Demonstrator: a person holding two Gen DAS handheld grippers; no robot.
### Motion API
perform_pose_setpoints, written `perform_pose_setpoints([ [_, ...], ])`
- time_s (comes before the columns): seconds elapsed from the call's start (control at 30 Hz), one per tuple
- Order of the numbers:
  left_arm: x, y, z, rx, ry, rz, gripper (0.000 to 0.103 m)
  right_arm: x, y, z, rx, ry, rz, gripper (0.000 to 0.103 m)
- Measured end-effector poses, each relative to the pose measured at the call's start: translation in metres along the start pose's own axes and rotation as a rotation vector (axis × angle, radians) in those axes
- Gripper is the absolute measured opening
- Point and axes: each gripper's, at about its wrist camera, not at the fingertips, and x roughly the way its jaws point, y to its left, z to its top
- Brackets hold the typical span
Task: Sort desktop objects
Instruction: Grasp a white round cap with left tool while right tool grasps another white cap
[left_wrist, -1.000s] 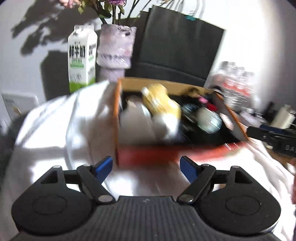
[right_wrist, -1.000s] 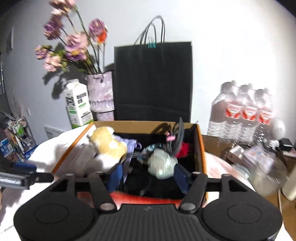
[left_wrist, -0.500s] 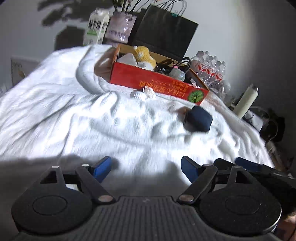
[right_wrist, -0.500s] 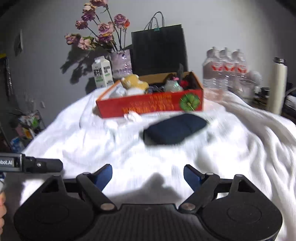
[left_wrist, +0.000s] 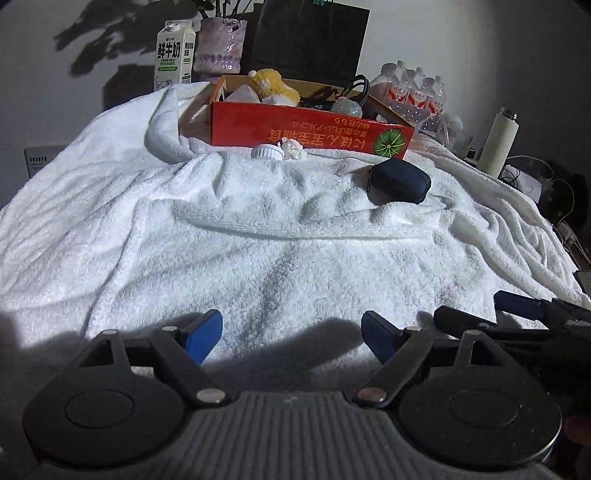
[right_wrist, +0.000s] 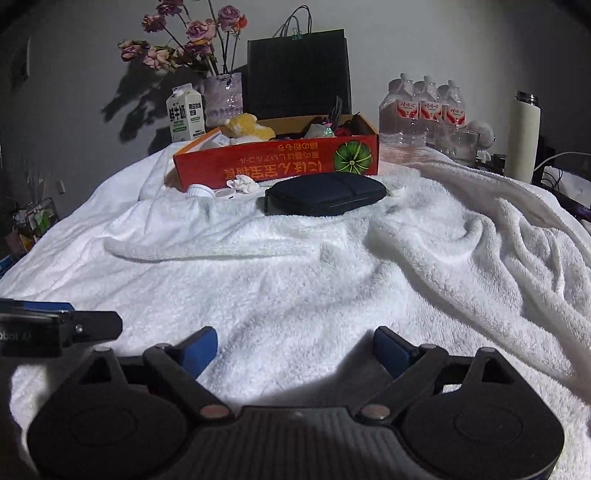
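A red cardboard box (left_wrist: 314, 134) (right_wrist: 280, 164) holding a yellow plush toy (left_wrist: 273, 86), cables and other items stands at the far side of a white towel (left_wrist: 258, 229). In front of it lie a dark blue pouch (left_wrist: 400, 182) (right_wrist: 327, 194), a white cap (left_wrist: 265, 152) (right_wrist: 199, 192) and a crumpled white tissue (left_wrist: 292, 148) (right_wrist: 243, 183). My left gripper (left_wrist: 291, 332) is open and empty, low over the towel's near edge. My right gripper (right_wrist: 293, 349) is open and empty beside it, and it also shows in the left wrist view (left_wrist: 517, 306).
Behind the box stand a milk carton (left_wrist: 174, 55) (right_wrist: 185, 117), a vase of flowers (right_wrist: 223, 98), a black paper bag (right_wrist: 299, 74) and a pack of water bottles (right_wrist: 421, 107). A white flask (right_wrist: 522, 138) and cables lie at the right.
Both grippers have pulled far back from the box to the towel's near edge. Both stay open and empty. The pouch, cap and tissue have come into view.
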Motion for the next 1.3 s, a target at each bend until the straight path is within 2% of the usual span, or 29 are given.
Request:
perform_pose_setpoints([
  [0.1, 0.001, -0.003, 0.006, 0.009, 0.013, -0.009, 0.084, 0.0, 0.0, 0.0, -0.006, 0.001, 0.0, 0.091],
  [0.2, 0.0, -0.002, 0.023, 0.022, -0.014, -0.014, 0.084, 0.0, -0.004, 0.007, -0.001, 0.019, 0.021, 0.088],
  [0.3, 0.009, 0.004, 0.055, 0.033, -0.064, -0.005, 0.084, -0.004, -0.023, 0.029, 0.059, -0.032, 0.056, 0.084],
  [0.37, 0.024, 0.008, 0.08, 0.046, -0.093, 0.013, 0.084, -0.001, -0.037, 0.052, 0.057, -0.088, 0.042, 0.084],
  [0.4, 0.034, 0.009, 0.092, 0.06, -0.105, 0.021, 0.084, 0.004, -0.042, 0.065, 0.041, -0.107, 0.019, 0.082],
  [0.5, 0.07, 0.012, 0.125, 0.101, -0.114, 0.036, 0.084, 0.036, -0.06, 0.104, -0.001, -0.138, -0.052, 0.069],
  [0.57, 0.096, 0.013, 0.139, 0.115, -0.103, 0.042, 0.083, 0.067, -0.074, 0.128, -0.034, -0.133, -0.068, 0.067],
  [0.6, 0.108, 0.013, 0.143, 0.123, -0.091, 0.045, 0.082, 0.084, -0.081, 0.137, -0.048, -0.125, -0.07, 0.06],
  [0.63, 0.119, 0.013, 0.146, 0.122, -0.075, 0.048, 0.079, 0.102, -0.089, 0.146, -0.048, -0.098, -0.077, 0.05],
  [0.67, 0.129, 0.014, 0.149, 0.122, -0.064, 0.045, 0.078, 0.118, -0.096, 0.153, -0.043, -0.06, -0.092, 0.047],
  [0.77, 0.145, 0.019, 0.148, 0.11, -0.046, 0.032, 0.074, 0.152, -0.109, 0.156, -0.055, -0.008, -0.118, 0.046],
  [0.83, 0.151, 0.023, 0.148, 0.096, -0.041, 0.031, 0.073, 0.164, -0.113, 0.155, -0.043, 0.019, -0.103, 0.046],
  [0.9, 0.157, 0.026, 0.149, 0.09, -0.034, 0.037, 0.067, 0.171, -0.111, 0.154, -0.056, 0.026, -0.109, 0.046],
  [0.97, 0.162, 0.028, 0.148, 0.087, -0.027, 0.039, 0.056, 0.178, -0.108, 0.154, -0.076, 0.04, -0.117, 0.042],
  [1.03, 0.164, 0.027, 0.147, 0.09, -0.032, 0.035, 0.051, 0.185, -0.107, 0.154, -0.076, 0.064, -0.108, 0.035],
  [1.07, 0.164, 0.027, 0.146, 0.087, -0.036, 0.034, 0.042, 0.189, -0.11, 0.155, -0.059, 0.062, -0.094, 0.035],
  [1.17, 0.16, 0.027, 0.142, 0.073, -0.06, 0.038, 0.041, 0.191, -0.117, 0.153, -0.018, 0.045, -0.08, 0.025],
  [1.3, 0.147, 0.026, 0.138, 0.055, -0.104, 0.051, 0.041, 0.186, -0.114, 0.15, -0.023, 0.028, -0.09, 0.025],
])
